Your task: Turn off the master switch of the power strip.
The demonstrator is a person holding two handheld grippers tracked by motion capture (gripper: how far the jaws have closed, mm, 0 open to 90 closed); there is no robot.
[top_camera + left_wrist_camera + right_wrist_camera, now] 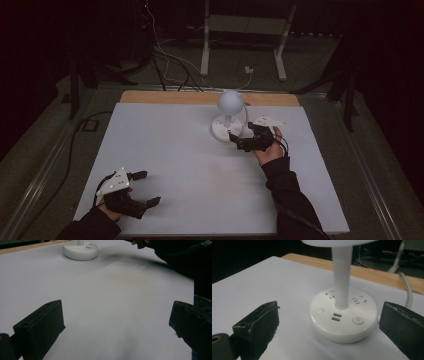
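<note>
While the person's forearms enter from the bottom of the high view, the left gripper (145, 189) sits at lower left of the frame, low over the white table sheet (165, 150), jaws spread wide with nothing between them. It appears parked there to stay clear of the work, well apart from the lamp.

At upper centre stands the desk lamp (227, 117): round white base, upright stem, globe head. It stands upright near the sheet's far edge, probably so its cord (246, 117) can run off behind to a supply.

Just right of the base, the right gripper (235, 140) points at it, jaws fully parted and holding nothing. In the right gripper view the base (343, 320) lies ahead between the two jaws, neither touching it; the round power button (358, 320) faces the gripper, which suggests an approach toward the controls, judged only from position.

Count: two grippers, one lamp, one power button, one plain round button (320, 311), two USB ports (336, 317), one cord.
</note>
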